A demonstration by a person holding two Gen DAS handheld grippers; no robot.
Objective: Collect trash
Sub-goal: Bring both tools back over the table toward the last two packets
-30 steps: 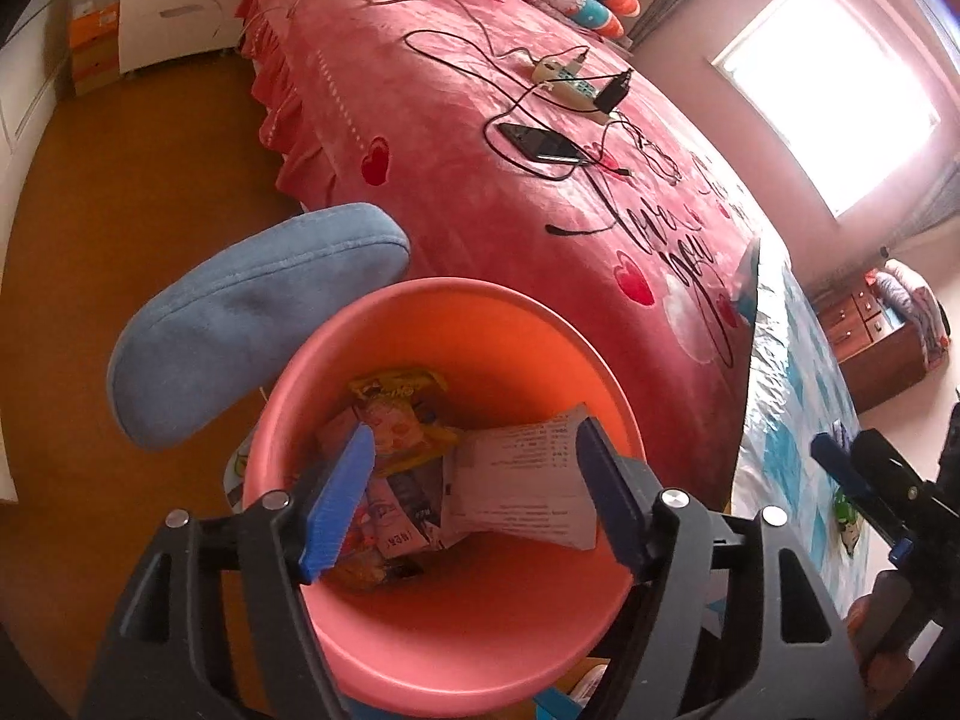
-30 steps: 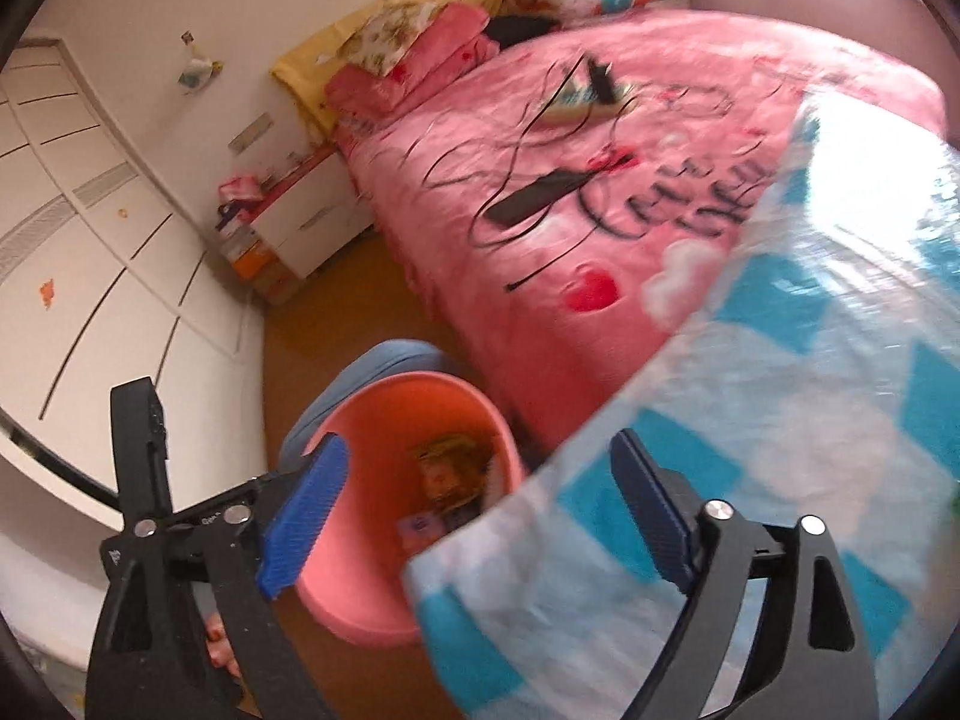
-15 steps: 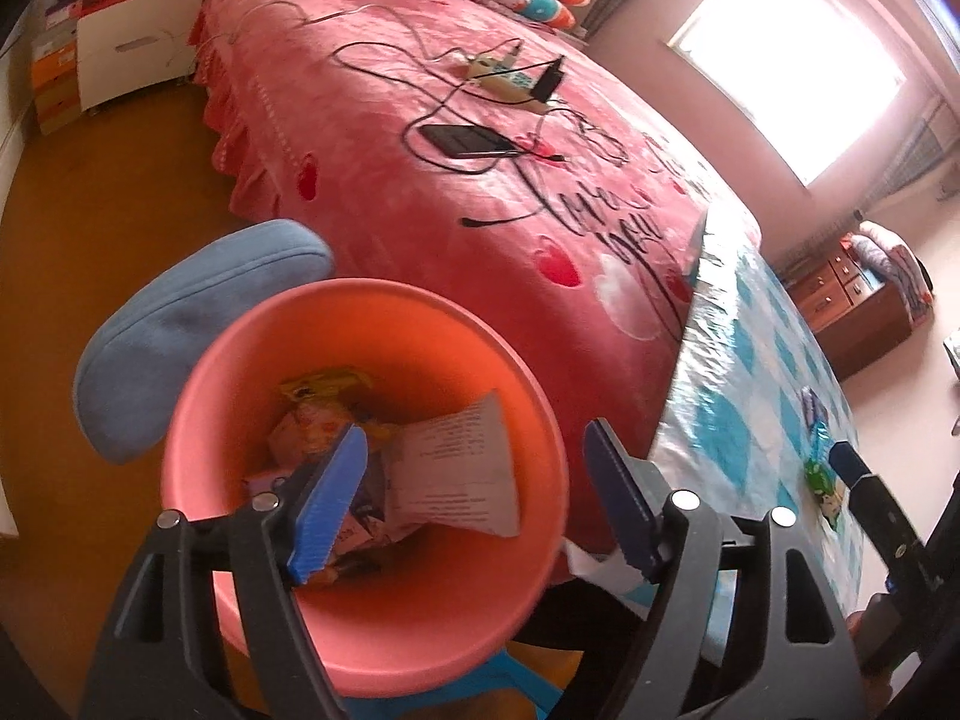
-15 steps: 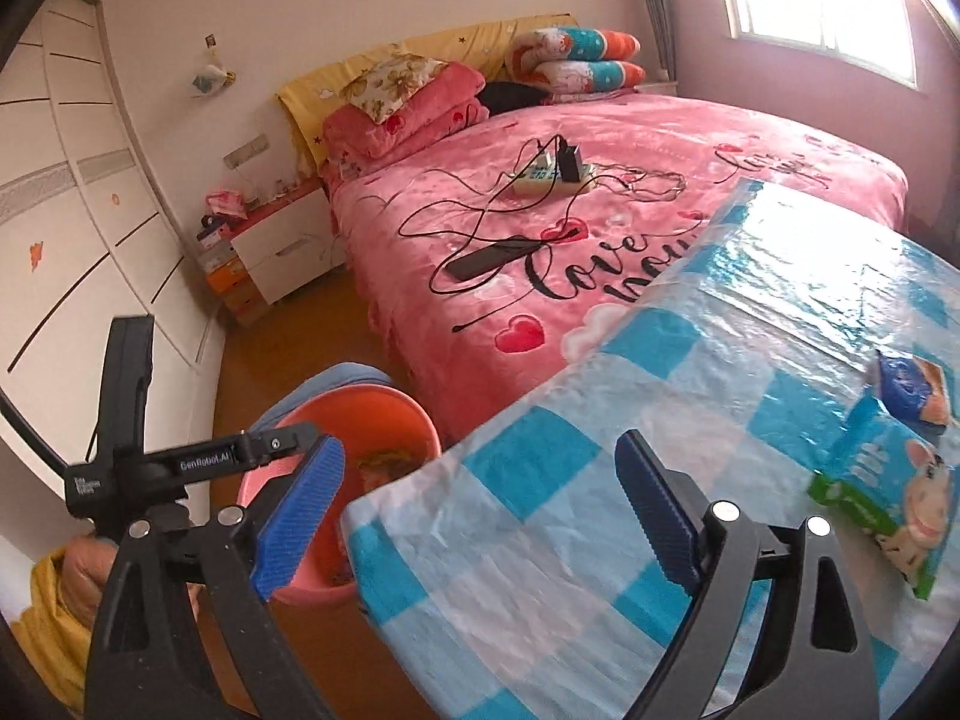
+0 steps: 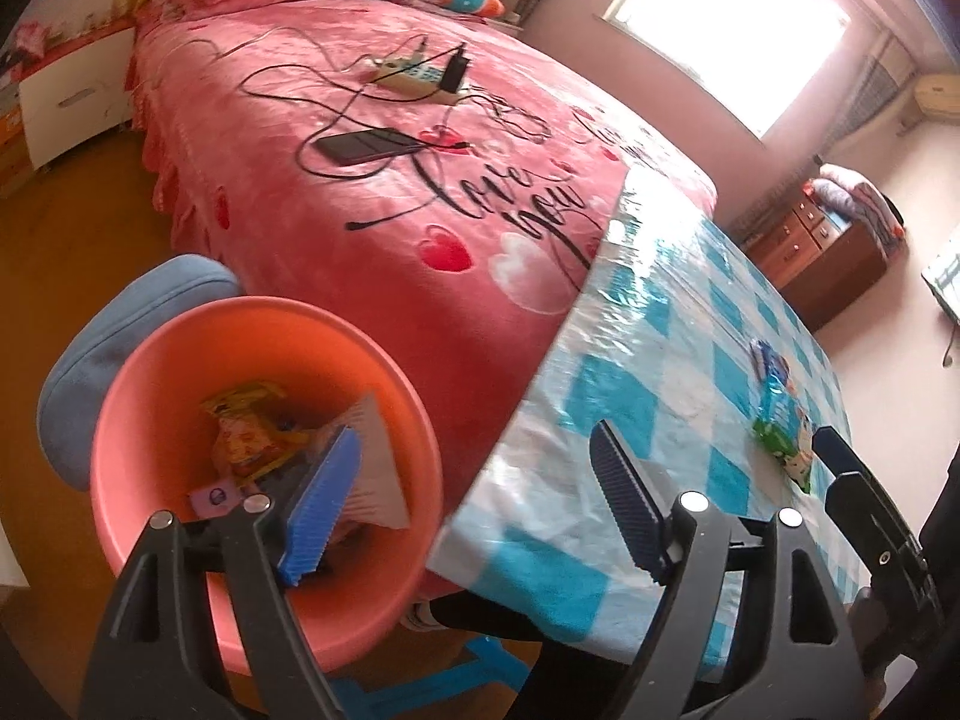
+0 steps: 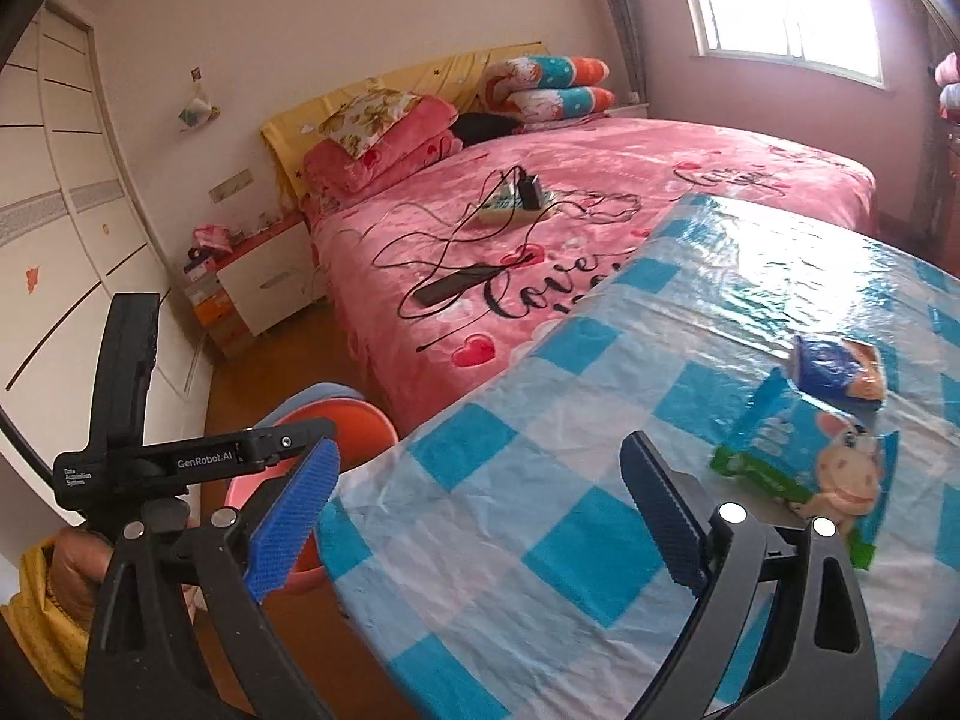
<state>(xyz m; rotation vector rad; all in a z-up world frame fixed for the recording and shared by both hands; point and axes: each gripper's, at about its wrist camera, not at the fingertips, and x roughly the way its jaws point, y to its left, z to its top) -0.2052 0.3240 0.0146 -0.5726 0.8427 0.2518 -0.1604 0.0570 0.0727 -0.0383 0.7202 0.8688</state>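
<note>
Left wrist view shows our left gripper point(image 5: 474, 498) with its blue-padded jaws opening and nothing between them, poised over the edge where the orange bin point(image 5: 150, 372) of crumpled paper and yellow wrappers meets the blue-and-white checked table point(image 5: 630, 396). Our right gripper point(image 6: 474, 516) is spread wide and empty above that tablecloth. Just beyond its right finger lies the trash: a flattened blue-and-green snack bag point(image 6: 810, 456) printed with a cartoon animal, and touching its far end a smaller crumpled blue-and-orange wrapper point(image 6: 837, 367), near the pink bed point(image 6: 600, 228).
</note>
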